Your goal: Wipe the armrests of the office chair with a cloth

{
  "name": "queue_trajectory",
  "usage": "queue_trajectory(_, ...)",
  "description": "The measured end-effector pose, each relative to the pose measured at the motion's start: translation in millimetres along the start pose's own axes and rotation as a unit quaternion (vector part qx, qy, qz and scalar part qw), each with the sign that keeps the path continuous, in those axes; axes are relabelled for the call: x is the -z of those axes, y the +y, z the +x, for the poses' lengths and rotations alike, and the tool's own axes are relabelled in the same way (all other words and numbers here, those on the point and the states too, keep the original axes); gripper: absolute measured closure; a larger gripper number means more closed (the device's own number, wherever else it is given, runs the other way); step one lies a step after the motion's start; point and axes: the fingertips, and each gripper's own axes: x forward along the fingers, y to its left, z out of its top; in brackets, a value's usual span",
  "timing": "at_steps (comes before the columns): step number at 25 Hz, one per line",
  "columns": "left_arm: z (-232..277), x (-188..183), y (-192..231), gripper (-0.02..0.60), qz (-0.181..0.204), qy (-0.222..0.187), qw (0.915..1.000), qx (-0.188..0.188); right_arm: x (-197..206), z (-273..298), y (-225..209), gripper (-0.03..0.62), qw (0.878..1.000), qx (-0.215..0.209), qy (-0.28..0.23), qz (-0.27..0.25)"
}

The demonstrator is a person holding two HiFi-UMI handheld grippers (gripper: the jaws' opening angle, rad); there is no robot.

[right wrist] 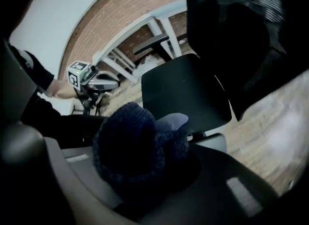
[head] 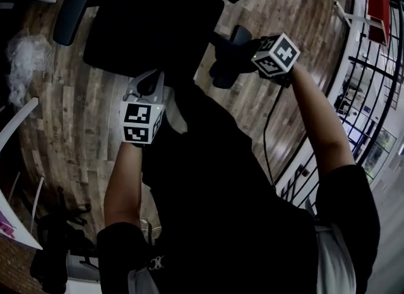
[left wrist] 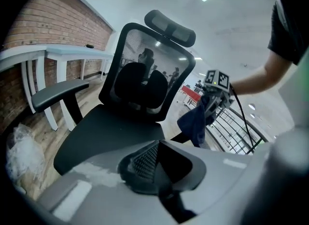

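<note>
Blue cloth [right wrist: 137, 144] sits clamped in right gripper [right wrist: 149, 168]; left gripper's [left wrist: 157, 163] jaws pressed together, empty.

— How many chairs?
— One office chair [left wrist: 120, 127]. It has one headrest [left wrist: 170, 26] and two armrests: one armrest [left wrist: 58, 93] in plain sight, a second armrest [head: 240, 35] partly behind the cloth [right wrist: 135, 147].
— Just one cloth?
— One.
— Hand-held grippers?
— Two: the left hand-held gripper [left wrist: 157, 163] and the right hand-held gripper [left wrist: 207, 105]. One marker cube [head: 142, 122] on the left, another marker cube [head: 276, 54] on the right.
— Anything else?
— One crumpled plastic bag [left wrist: 21, 154].
</note>
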Motion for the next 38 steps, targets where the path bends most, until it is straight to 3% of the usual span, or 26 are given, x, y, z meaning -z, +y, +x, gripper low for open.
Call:
queue_trajectory(3,-4.7,6.1,17.4,0.575,-0.001,-0.004,0.9999,-0.013,-32.0,-18.7,-20.5,0.545,0.988,-0.004,0.094,-0.12)
queue_trajectory(7,-7.9,15.7,39.5,0.575,-0.02,-0.012,0.9987,-0.045,-68.9,-18.1,-42.0,0.545,0.953,-0.04,0.218,-0.206)
queue_trajectory(13,-1.5,42.5,33.6,0.575,-0.068,-0.01,0.9952,-0.069,-50.8,14.8,-56.8,0.545,0.897,-0.09,0.375,-0.213)
queue_trajectory(19,-0.7,52.3,4.7,0.575,-0.086,0.001,0.9922,-0.091,-21.2,50.2,-67.0,0.545,0.821,-0.136,0.516,-0.202)
queue_trajectory(22,2.0,56.3,1.2,0.575,-0.09,0.009,0.9915,-0.093,-7.0,61.7,-70.0,0.545,0.785,-0.16,0.567,-0.191)
queue_trajectory(26,3.9,70.1,8.8,0.575,-0.111,0.014,0.9893,-0.094,12.1,70.2,-73.4,0.546,0.751,-0.186,0.608,-0.178)
queue_trajectory(33,16.4,72.0,12.0,0.575,-0.115,0.017,0.9886,-0.095,31.2,87.5,-88.8,0.546,0.731,-0.196,0.632,-0.169)
queue_trajectory(35,18.4,71.6,11.0,0.575,-0.117,0.017,0.9885,-0.094,36.4,95.3,-94.4,0.546,0.735,-0.19,0.629,-0.167)
queue_trajectory(38,21.3,73.1,12.8,0.575,-0.116,0.019,0.9885,-0.094,36.3,109.6,-102.9,0.546,0.754,-0.179,0.612,-0.16)
